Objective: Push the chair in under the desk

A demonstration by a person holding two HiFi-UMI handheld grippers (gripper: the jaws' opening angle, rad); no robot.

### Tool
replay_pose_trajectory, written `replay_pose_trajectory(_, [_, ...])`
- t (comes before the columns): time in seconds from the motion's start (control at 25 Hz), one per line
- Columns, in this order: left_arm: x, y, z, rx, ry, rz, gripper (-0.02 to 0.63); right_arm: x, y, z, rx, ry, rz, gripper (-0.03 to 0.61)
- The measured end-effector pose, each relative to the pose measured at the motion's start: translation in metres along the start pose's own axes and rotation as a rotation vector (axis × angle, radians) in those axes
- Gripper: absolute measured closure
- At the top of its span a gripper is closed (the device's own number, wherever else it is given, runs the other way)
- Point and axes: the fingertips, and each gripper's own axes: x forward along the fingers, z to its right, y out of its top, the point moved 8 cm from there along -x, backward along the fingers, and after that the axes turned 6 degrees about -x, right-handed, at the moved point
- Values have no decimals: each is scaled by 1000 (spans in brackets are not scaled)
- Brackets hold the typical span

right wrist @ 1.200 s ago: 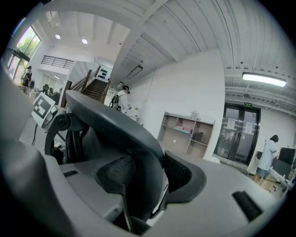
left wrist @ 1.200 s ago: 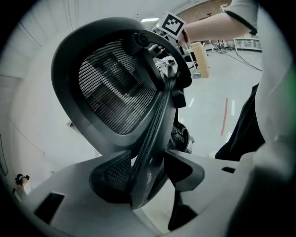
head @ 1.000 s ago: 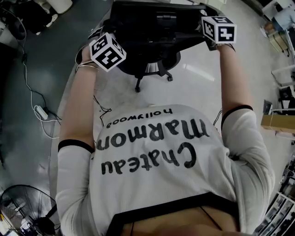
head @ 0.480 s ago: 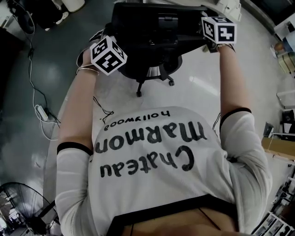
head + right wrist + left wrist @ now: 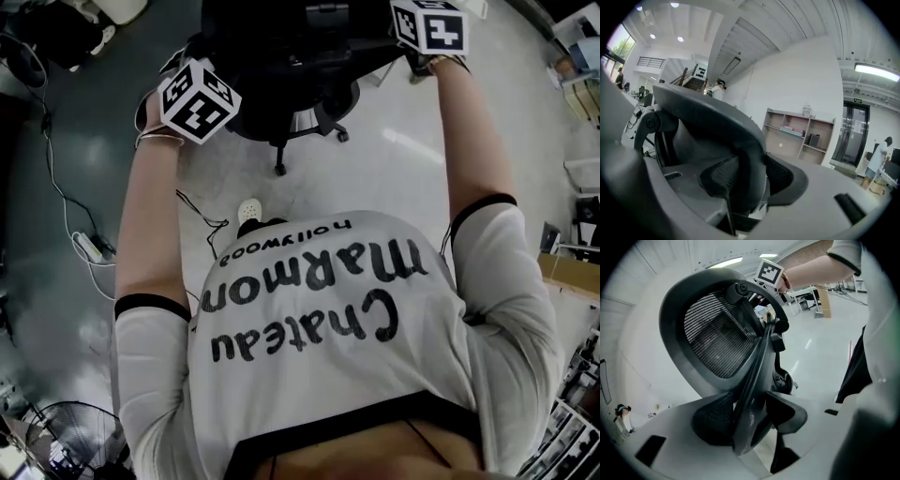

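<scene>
A black mesh-backed office chair point(image 5: 281, 66) stands at the top of the head view, its castor base point(image 5: 279, 169) on the pale floor. My left gripper point(image 5: 750, 418) is shut on the dark frame of the chair's back point(image 5: 717, 333), one pad on either side of the strut. My right gripper point(image 5: 747, 180) grips the opposite rim of the chair's back point(image 5: 722, 126); its jaws have just been closing with that rim between them, and the pads press on it. Both marker cubes point(image 5: 199, 100) point(image 5: 429, 26) sit at the chair's two sides. No desk shows in any view.
Cables and a power strip point(image 5: 89, 246) lie on the dark floor at the left. A fan point(image 5: 66, 441) stands at the bottom left. The person's shoe point(image 5: 248, 211) is behind the chair base. A cardboard box point(image 5: 567, 272) sits at the right; a shelf point(image 5: 799, 133) lines the far wall.
The chair and both grippers have moved away from the person, toward the top of the view. The person has stepped after them and a shoe has come into sight.
</scene>
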Motion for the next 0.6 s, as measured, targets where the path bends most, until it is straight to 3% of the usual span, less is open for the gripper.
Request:
replay_pose_trajectory(0.28, [28, -30, -57, 32, -55, 15, 387, 35, 22, -21, -32, -25, -75, 410])
replay_pose_trajectory(0.48, [52, -82, -133, 76, -126, 45, 387, 84, 53, -70, -2, -102, -134, 402])
replay_pose_trajectory(0.6, [60, -96, -154, 97, -159, 50, 385, 89, 61, -87, 7, -176, -143, 402])
